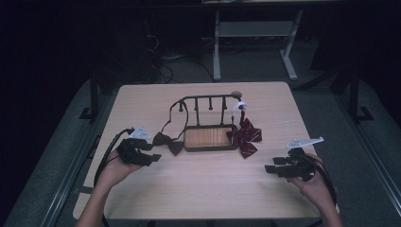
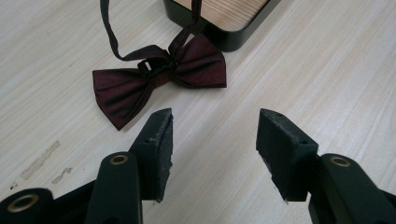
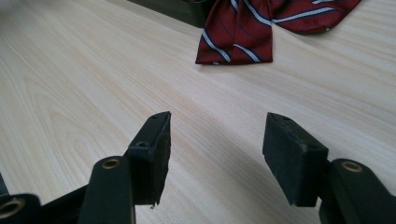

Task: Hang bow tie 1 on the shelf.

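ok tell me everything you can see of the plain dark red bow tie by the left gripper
The plain bow tie is dark maroon, satin-looking fabric with a knotted centre band. It lies flat on the pale wooden table, tilted, one wing nearly against the corner of the black rack's wood-lined base. Its thin dark strap loops away toward the rack's rail. The left gripper is open just short of it, not touching.

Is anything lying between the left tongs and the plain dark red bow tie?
No. In the left gripper view, bare table separates the open left tongs from the bow tie; the high view agrees.
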Available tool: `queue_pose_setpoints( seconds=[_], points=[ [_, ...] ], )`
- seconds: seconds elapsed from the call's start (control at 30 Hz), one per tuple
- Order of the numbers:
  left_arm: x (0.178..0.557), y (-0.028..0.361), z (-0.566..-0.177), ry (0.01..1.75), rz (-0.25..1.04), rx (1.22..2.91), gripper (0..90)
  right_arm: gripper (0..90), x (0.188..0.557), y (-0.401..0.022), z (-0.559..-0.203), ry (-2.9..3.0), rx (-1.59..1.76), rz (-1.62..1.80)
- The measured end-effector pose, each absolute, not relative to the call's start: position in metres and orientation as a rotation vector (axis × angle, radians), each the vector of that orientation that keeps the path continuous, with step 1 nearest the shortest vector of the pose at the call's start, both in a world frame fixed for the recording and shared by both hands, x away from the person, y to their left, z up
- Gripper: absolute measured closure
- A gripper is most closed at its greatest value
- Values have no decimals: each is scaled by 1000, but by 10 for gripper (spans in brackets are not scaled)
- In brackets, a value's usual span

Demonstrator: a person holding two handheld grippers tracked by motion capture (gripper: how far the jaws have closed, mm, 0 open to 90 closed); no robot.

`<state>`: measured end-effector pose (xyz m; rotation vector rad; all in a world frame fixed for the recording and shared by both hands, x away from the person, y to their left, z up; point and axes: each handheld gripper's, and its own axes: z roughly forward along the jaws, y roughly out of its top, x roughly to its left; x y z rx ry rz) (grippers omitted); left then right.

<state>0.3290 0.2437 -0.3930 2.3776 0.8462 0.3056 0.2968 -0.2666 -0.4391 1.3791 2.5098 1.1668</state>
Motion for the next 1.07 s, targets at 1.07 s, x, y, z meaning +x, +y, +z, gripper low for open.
queue_pose_setpoints(
  seconds=[1.07],
  points=[
    [305, 250, -424, 875, 335, 2312, 420, 412, 296, -262, -442, 2513, 1371, 1164]
  ],
)
